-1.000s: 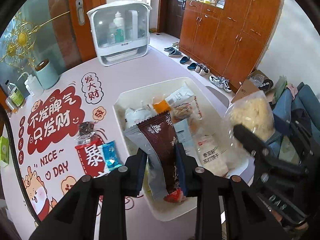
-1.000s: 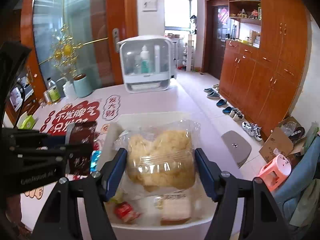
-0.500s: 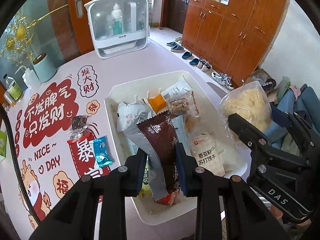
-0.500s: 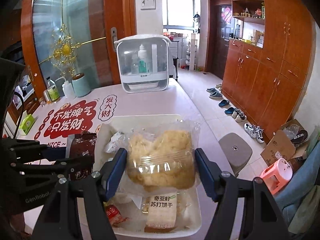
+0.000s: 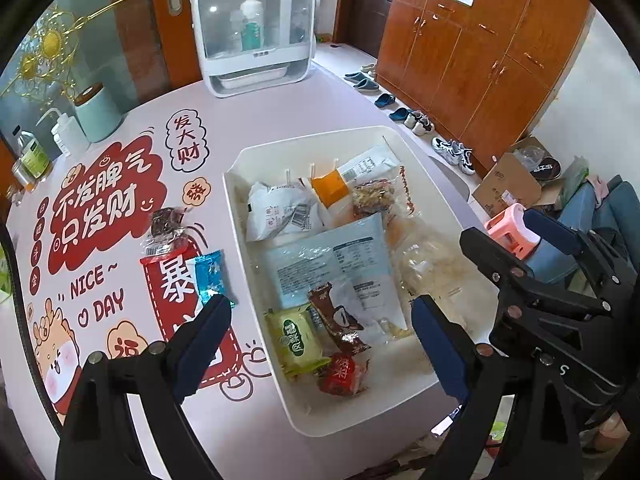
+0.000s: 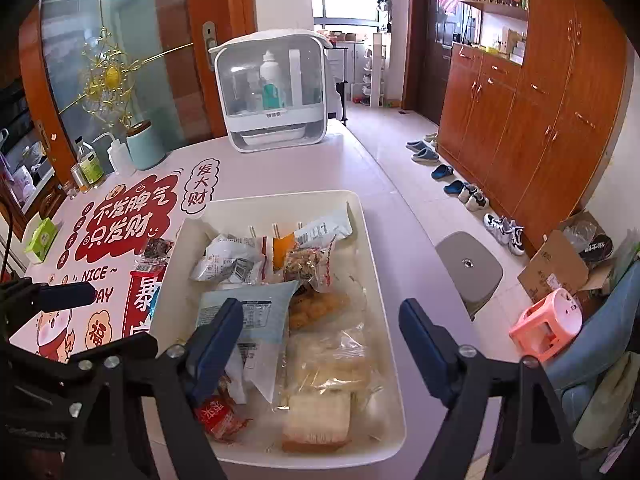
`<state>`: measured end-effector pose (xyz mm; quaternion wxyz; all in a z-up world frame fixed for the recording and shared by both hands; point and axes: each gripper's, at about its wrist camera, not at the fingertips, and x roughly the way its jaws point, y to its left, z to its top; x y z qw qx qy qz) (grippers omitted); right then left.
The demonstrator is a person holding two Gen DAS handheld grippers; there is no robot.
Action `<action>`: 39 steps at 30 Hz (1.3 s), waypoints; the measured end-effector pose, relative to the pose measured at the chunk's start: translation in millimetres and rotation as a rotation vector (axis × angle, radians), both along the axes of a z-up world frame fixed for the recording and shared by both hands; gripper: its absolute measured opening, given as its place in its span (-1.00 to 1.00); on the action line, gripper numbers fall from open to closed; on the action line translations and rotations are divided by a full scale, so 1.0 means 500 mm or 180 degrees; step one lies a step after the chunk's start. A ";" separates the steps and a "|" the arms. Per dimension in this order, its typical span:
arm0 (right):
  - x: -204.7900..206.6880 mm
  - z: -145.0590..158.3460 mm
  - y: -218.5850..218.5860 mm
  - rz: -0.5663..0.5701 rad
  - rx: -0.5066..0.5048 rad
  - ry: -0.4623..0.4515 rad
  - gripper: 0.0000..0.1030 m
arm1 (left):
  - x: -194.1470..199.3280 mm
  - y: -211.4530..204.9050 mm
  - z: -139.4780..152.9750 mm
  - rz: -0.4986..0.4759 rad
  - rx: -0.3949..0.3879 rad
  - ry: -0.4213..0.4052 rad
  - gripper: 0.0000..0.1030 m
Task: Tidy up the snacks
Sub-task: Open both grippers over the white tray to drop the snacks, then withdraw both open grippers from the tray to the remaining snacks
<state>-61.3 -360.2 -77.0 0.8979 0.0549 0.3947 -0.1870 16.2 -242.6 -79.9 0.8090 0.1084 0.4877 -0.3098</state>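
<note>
A white tray (image 5: 256, 156) on the pink table holds several snack packets, among them a brown packet (image 5: 338, 318), a pale blue packet (image 5: 332, 264) and a clear bag of yellow snack (image 5: 434, 264). The tray also shows in the right wrist view (image 6: 384, 280), with the clear bag (image 6: 328, 356) at its near end. My left gripper (image 5: 320, 328) is open and empty above the tray's near end. My right gripper (image 6: 320, 340) is open and empty above the tray. A blue packet (image 5: 210, 276) and a dark packet (image 5: 166, 226) lie on the table left of the tray.
A white lidded box (image 5: 254, 28) with bottles stands at the table's far end. A teal canister (image 5: 98, 110) and bottles (image 5: 32, 154) stand at the far left. A grey stool (image 6: 468, 268) and a pink stool (image 6: 548, 326) stand on the floor right of the table.
Both grippers have opened. The brown packet left my left gripper and the clear bag left my right gripper; both now lie in the tray.
</note>
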 end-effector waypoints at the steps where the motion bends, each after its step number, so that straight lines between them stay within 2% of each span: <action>1: -0.001 0.000 0.001 0.0001 -0.0002 0.0000 0.59 | 0.000 0.003 0.000 0.0006 0.0002 -0.0001 0.77; 11: -0.006 0.003 0.018 0.0041 0.0042 0.0001 0.59 | -0.014 0.028 0.010 0.0047 0.0084 -0.0062 0.77; 18: -0.002 -0.002 0.045 0.0095 0.0076 0.0028 0.59 | -0.019 0.083 0.026 0.0157 0.0174 -0.0167 0.77; 27: 0.036 -0.008 0.119 0.0309 0.0149 0.0039 0.59 | 0.001 0.218 0.056 0.0533 0.0370 -0.0382 0.77; 34: 0.060 -0.009 0.173 0.0505 0.0224 0.0034 0.59 | 0.040 0.338 0.073 0.0889 0.0442 -0.0442 0.77; 38: 0.074 -0.007 0.217 0.0663 0.0252 0.0017 0.59 | 0.060 0.379 0.090 0.0914 0.0495 -0.0508 0.77; 39: 0.081 -0.004 0.241 0.0728 0.0233 0.0016 0.59 | 0.064 0.387 0.103 0.0861 0.0574 -0.0597 0.77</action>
